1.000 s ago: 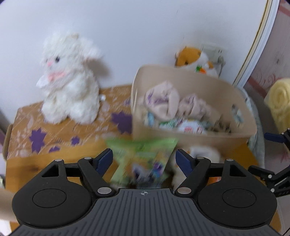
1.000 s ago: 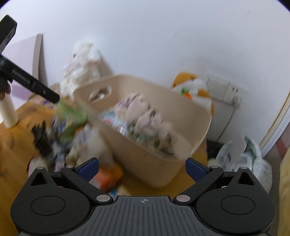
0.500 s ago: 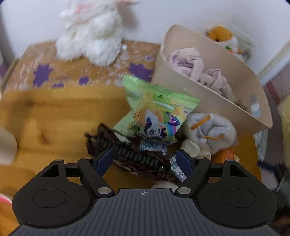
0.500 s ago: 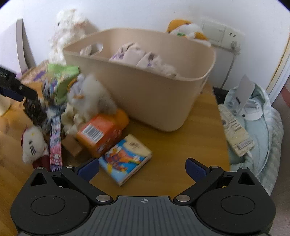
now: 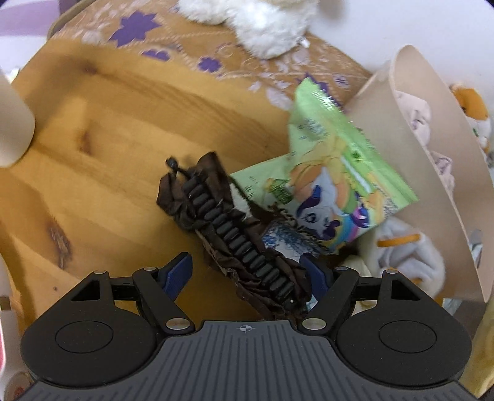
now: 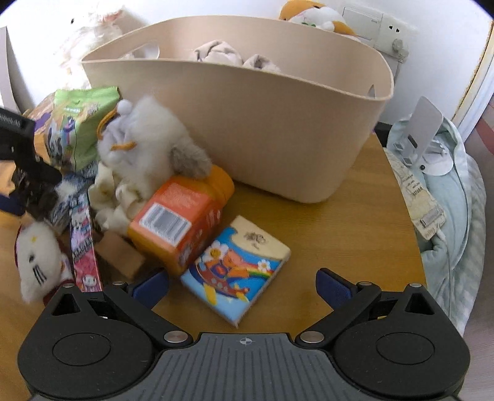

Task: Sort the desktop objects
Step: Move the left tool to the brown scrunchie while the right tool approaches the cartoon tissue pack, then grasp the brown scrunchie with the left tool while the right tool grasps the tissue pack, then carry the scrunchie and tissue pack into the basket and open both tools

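My left gripper point(image 5: 248, 273) is open, its jaws on either side of the near end of a dark brown ruffled hair clip point(image 5: 234, 234) lying on the wooden table point(image 5: 102, 148). A green pony snack bag point(image 5: 333, 182) leans on the beige basket point(image 5: 432, 154) just beyond. My right gripper point(image 6: 242, 285) is open and empty, low over a colourful tissue pack point(image 6: 237, 271). An orange box point(image 6: 182, 219), a white fluffy toy point(image 6: 145, 145), a Hello Kitty plush point(image 6: 37, 262) and a pink packet point(image 6: 83, 246) lie left of it.
The beige basket point(image 6: 247, 123) holds soft cloth items. A white rabbit plush point(image 5: 262, 27) sits on a patterned cloth point(image 5: 173, 55) at the back. A pale blue bundle point(image 6: 447, 200) lies off the table's right edge. A wall socket point(image 6: 373, 21) is behind the basket.
Both grippers have tilted down and moved closer to the table. The left one has come down around the brown hair clip; the right one has closed in on the tissue pack.
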`<state>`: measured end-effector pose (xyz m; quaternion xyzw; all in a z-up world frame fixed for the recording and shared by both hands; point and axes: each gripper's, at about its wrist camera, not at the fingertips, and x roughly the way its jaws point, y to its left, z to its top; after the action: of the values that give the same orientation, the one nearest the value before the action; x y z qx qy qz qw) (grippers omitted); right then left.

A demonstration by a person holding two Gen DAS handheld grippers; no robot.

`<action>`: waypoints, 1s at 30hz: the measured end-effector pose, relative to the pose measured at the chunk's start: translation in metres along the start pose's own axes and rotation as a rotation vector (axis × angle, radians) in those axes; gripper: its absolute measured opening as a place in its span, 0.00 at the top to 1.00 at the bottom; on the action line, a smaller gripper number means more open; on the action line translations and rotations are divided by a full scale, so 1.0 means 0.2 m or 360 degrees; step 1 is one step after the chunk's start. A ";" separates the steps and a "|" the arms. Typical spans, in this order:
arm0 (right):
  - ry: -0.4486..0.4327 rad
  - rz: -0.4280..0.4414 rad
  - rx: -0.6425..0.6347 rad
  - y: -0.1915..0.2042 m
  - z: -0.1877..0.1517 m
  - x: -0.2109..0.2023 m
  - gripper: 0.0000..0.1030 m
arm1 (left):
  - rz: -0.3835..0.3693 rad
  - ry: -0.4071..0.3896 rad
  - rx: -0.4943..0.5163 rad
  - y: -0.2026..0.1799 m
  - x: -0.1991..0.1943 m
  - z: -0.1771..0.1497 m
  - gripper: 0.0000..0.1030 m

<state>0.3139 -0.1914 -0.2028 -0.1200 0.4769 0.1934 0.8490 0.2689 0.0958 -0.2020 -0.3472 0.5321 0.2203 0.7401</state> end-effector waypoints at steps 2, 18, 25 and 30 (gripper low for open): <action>-0.0005 -0.0017 -0.0027 0.02 0.00 0.01 0.00 | 0.0018 0.0020 -0.0020 0.01 0.02 -0.01 0.25; 0.0007 0.0070 0.0030 -0.06 -0.09 -0.05 0.58 | -0.0028 -0.0005 0.0196 0.02 -0.05 -0.10 0.61; -0.0010 0.0117 0.0092 -0.20 -0.17 -0.13 0.58 | -0.0079 -0.0068 0.0288 0.05 -0.15 -0.15 0.62; -0.0054 0.0176 0.0162 -0.26 -0.21 -0.24 0.58 | -0.0132 -0.0110 0.0275 0.08 -0.23 -0.14 0.62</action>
<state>0.2827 -0.2651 -0.1826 -0.0467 0.4774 0.2175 0.8500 0.2246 0.0877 -0.1690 -0.2960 0.5085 0.1546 0.7937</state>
